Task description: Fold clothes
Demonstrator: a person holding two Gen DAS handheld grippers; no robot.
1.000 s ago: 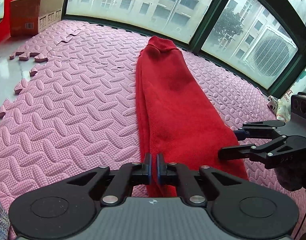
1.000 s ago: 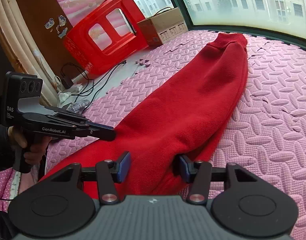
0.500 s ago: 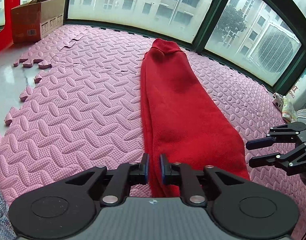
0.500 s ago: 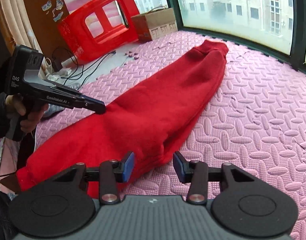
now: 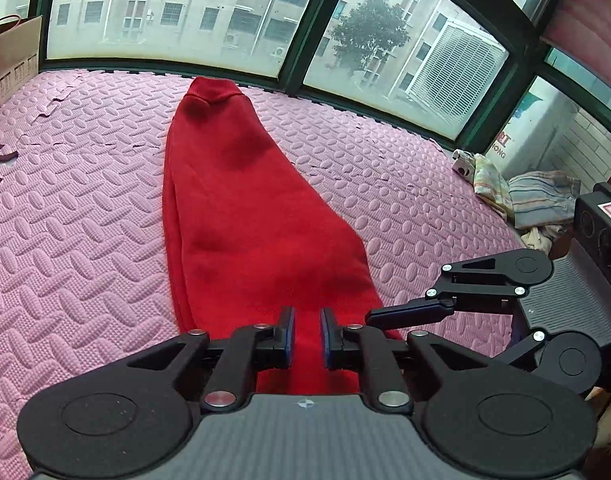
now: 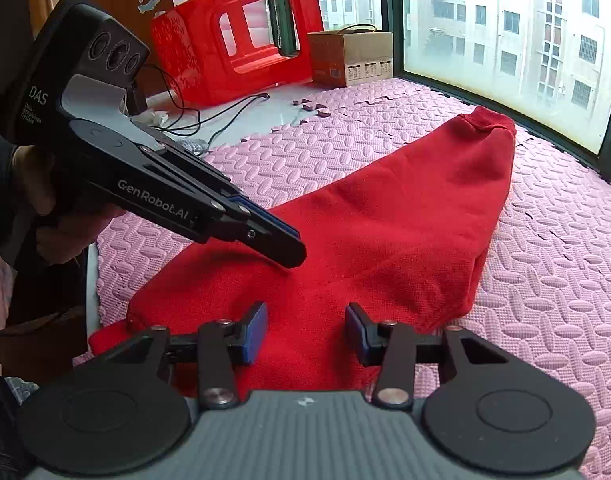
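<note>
**Both grippers over the near end of the red garment**

Left wrist view: I see the long red knitted garment [image 5: 241,216] lying lengthwise on the pink foam puzzle mat [image 5: 73,240]. My left gripper [image 5: 306,332] hovers over its near end, jaws slightly parted, gripping nothing.

Right wrist view: my right gripper [image 6: 305,330] is spread wide above the cloth, and the left one's tips touch the fabric just ahead.

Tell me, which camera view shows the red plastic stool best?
The right wrist view: the red plastic stool lies tipped on the floor beyond the pink foam mat. The left wrist view does not show it.
</note>
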